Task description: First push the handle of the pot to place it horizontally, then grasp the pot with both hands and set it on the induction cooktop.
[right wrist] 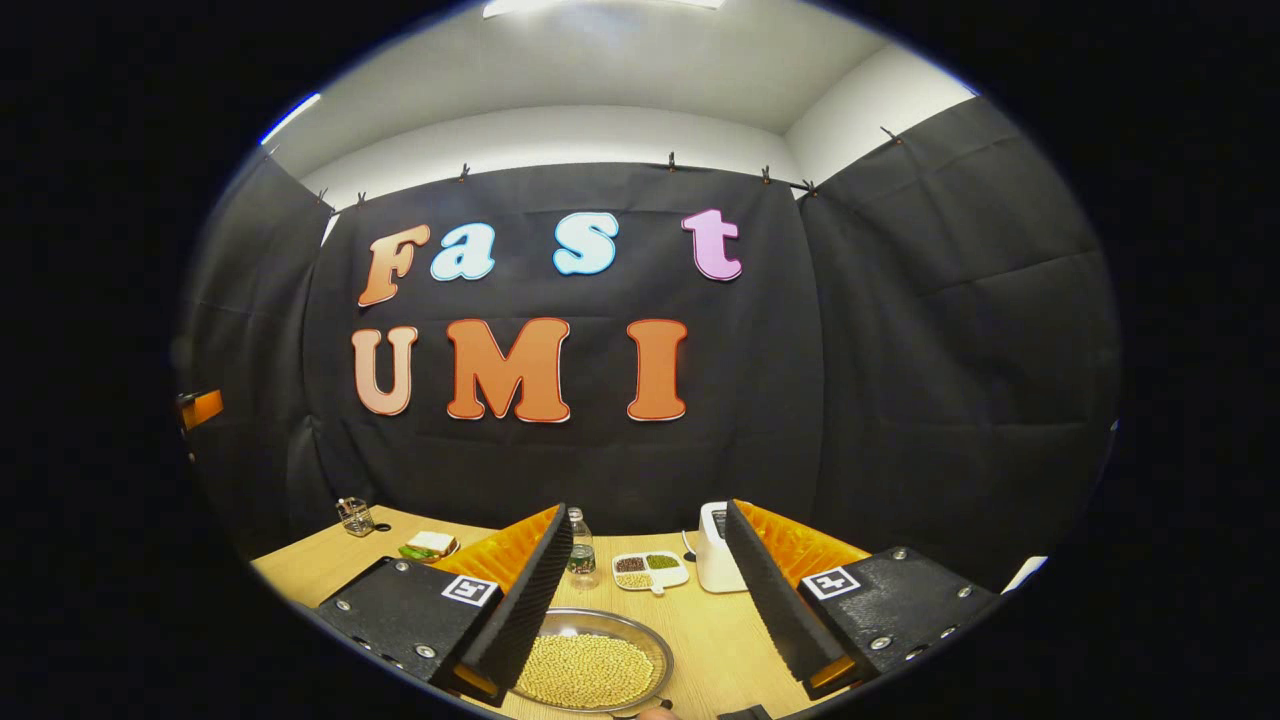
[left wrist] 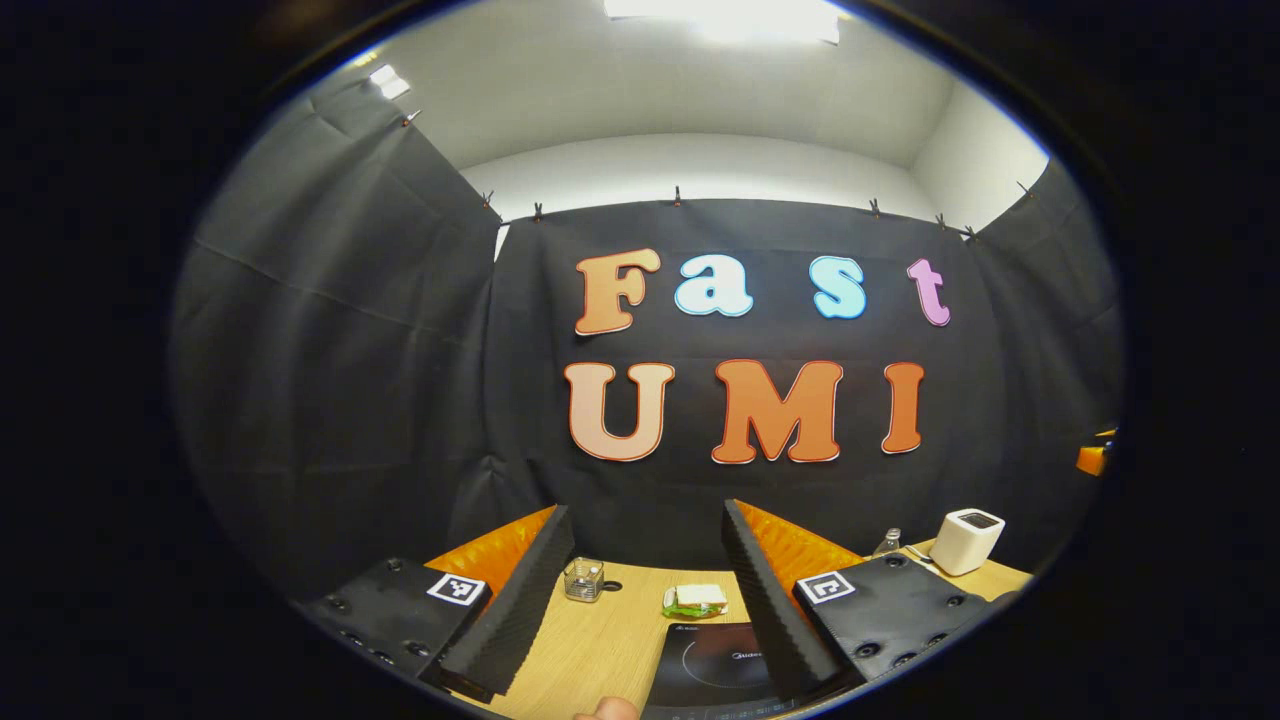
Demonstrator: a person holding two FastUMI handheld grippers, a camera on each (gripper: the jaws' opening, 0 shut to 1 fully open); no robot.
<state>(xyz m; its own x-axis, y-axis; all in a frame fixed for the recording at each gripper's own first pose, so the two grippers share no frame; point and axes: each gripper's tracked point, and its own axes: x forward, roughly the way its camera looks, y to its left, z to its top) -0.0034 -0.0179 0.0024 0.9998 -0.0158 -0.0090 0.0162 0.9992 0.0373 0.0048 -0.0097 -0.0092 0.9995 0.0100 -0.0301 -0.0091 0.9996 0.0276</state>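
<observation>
Surface (right wrist: 720, 640): wood. Cooktop (left wrist: 715, 665) at near edge, between left tool (left wrist: 640, 600) fingers. Pot (right wrist: 590, 670) with yellow grains at near edge, between right tool (right wrist: 645, 600) fingers. Both tools wide open, holding nothing. Sandwich (left wrist: 695, 600) behind cooktop.

Open-jawed right gripper (right wrist: 648, 590) above bean-filled pan (right wrist: 590, 668)

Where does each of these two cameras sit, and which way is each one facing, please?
Left gripper view: rides the left tongs, held open, facing the booth wall above the induction cooktop; a fingertip shows at the bottom edge.
Right gripper view: rides the right tongs, held open, facing the same wall above a metal pan of beans.
Both share the sandwich, glass jar, water bottle, white appliance and wooden table.
</observation>
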